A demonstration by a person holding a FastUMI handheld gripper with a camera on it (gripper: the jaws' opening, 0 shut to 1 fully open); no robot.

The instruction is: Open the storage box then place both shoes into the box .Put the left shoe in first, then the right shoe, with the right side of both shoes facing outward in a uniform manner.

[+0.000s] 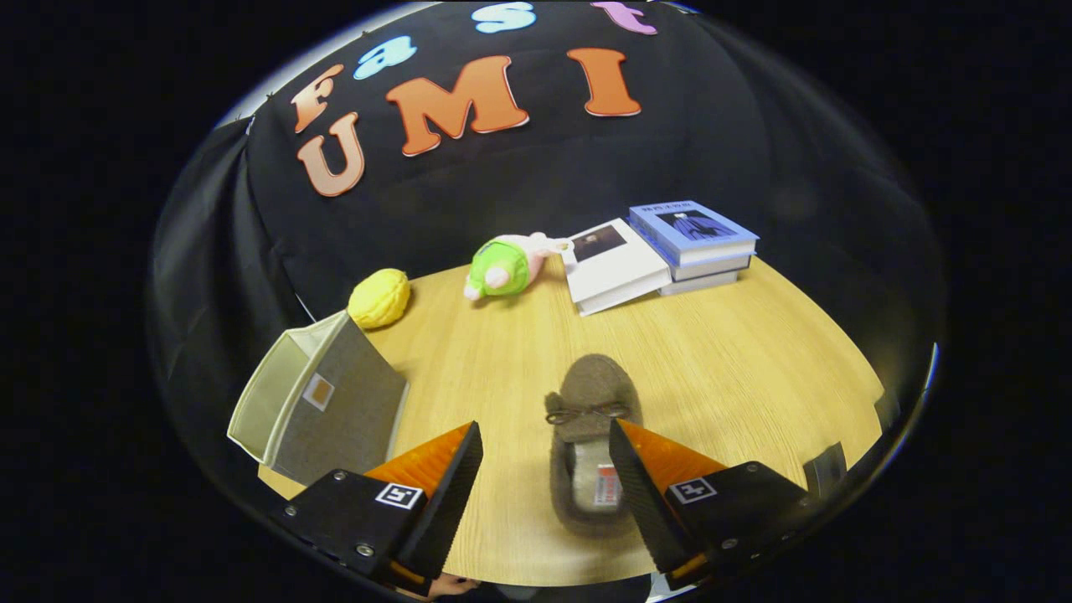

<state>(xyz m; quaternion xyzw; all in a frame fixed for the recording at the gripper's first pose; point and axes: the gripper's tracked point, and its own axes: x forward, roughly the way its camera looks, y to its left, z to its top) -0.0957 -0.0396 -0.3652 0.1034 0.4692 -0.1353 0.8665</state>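
A grey-brown fuzzy slipper (590, 402) with a small bow lies on the wooden table (737, 360), toe pointing away from me. My gripper (544, 448) hovers over it, open wide. The slipper's heel half lies between the fingers, close against the right finger (636, 486), with a broad gap to the left one. Nothing is pressed by both fingers. The grey fabric storage box (322, 402) stands to the left of the left finger, its top open and its pale inner lining showing. I cannot see into the bottom of the box.
Beyond the slipper at the table's far side lie a yellow walnut-shaped toy (379, 298), a green and pink plush toy (502, 266), and a stack of books (662, 251). A small dark object (825, 469) sits at the table's near right edge.
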